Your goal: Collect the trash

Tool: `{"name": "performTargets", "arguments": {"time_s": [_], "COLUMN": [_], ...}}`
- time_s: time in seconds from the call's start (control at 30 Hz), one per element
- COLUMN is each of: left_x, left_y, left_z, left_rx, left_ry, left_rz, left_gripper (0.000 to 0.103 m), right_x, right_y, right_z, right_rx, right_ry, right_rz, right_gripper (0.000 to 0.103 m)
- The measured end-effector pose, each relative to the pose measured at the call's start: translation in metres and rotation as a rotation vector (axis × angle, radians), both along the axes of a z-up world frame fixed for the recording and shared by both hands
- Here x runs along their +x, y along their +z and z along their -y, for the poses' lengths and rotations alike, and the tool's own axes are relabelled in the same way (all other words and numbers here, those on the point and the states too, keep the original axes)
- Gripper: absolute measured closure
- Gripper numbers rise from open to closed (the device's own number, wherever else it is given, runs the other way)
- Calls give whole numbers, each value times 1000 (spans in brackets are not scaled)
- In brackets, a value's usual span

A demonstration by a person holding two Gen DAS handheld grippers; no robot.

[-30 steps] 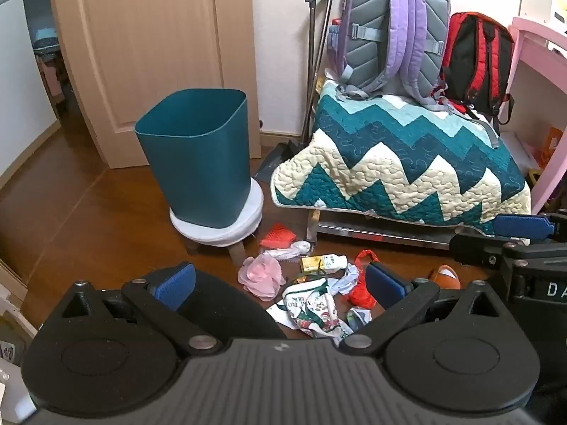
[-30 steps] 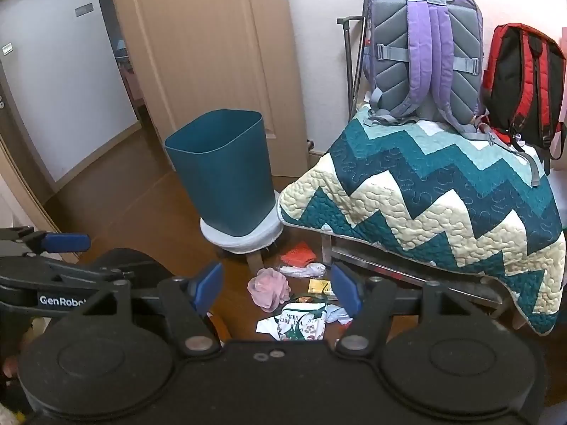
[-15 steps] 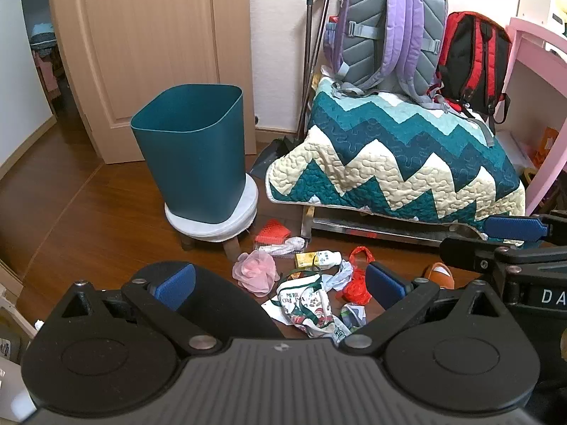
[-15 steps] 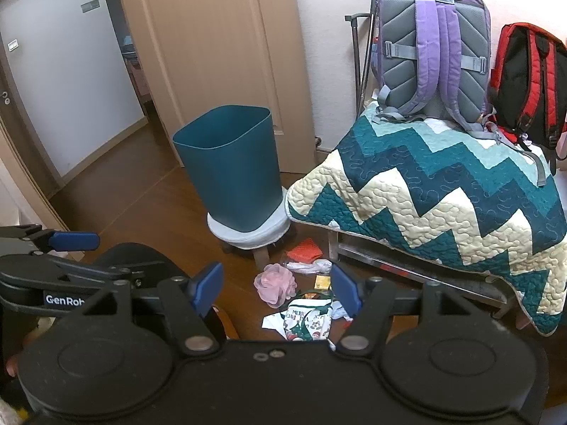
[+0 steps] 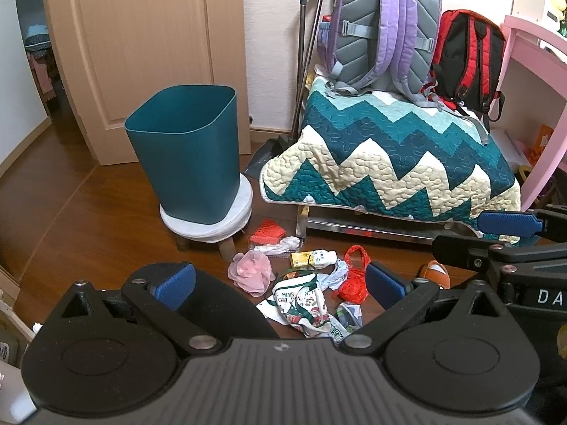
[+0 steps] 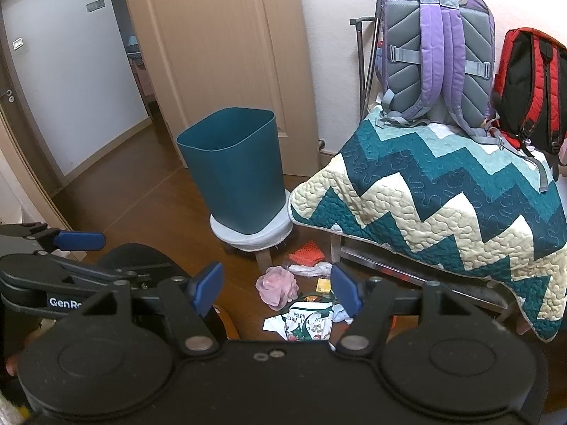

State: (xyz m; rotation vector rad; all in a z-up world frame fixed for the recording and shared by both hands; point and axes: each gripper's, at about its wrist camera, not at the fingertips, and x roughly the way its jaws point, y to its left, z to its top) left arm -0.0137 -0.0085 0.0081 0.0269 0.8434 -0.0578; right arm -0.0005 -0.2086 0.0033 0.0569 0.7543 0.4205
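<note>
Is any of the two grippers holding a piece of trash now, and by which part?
No. The left gripper and right gripper are both open and empty; the trash pile lies on the floor.

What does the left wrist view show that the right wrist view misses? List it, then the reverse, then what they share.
Only the left wrist view shows the red plastic bag, the orange ball and the pink desk. Only the right wrist view shows the grey door in the hallway. Both show the teal bin, pink mesh puff, Christmas wrapper, quilt and both backpacks.
</note>
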Motion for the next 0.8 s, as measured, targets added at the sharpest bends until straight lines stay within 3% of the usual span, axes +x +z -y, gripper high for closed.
{"name": "performTargets", "arguments": {"time_s": [0.8], "left_x": [2], "left_y": [1], "left_z": [-2], "left_rx": [1], "left_ry": [-4], "left_rz": [0], "left_gripper": [0], "right_x": [-1], "right_y": [1], "right_z": [1], "right_rx": [5], "right_ry": [-8], "right_rz": [-2], "right_gripper": [36]}}
